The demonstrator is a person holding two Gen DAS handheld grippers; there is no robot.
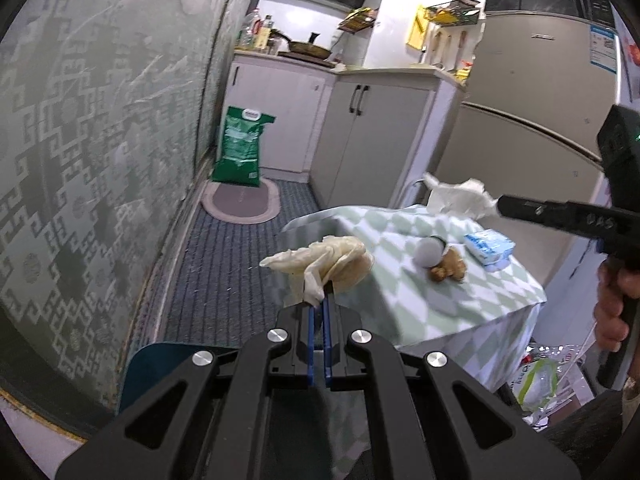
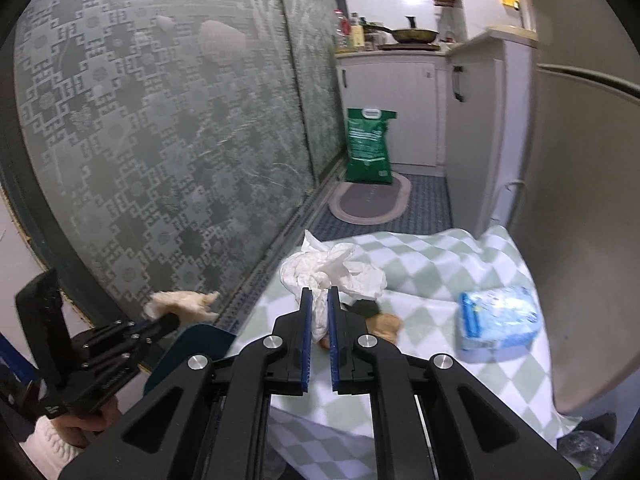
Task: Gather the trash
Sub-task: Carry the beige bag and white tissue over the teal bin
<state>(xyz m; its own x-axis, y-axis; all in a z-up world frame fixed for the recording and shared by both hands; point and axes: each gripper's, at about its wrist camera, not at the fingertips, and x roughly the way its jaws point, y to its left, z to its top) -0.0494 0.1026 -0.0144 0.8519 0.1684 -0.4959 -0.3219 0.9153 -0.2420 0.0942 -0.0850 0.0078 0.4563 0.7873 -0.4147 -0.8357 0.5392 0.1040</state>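
Observation:
My left gripper (image 1: 320, 300) is shut on a crumpled beige wrapper (image 1: 324, 258) and holds it in the air beside the table's left edge; gripper and wrapper (image 2: 180, 304) also show at the lower left of the right wrist view. My right gripper (image 2: 319, 294) is shut on a crumpled white tissue (image 2: 332, 272) and holds it above the table with the green-and-white checked cloth (image 2: 440, 264). In the left wrist view the tissue (image 1: 460, 196) hangs from the right gripper's tip. On the cloth lie a white ball-shaped thing (image 1: 429, 251), a brown lump (image 1: 448, 270) and a blue tissue pack (image 1: 489, 246).
A patterned glass sliding door (image 1: 100, 140) runs along the left. A grey fridge (image 1: 532, 120) stands right of the table. A green sack (image 1: 240, 146) and an oval mat (image 1: 240, 200) lie on the floor by white cabinets (image 1: 372, 136). A clear plastic bag (image 1: 540, 376) sits below the table's right side.

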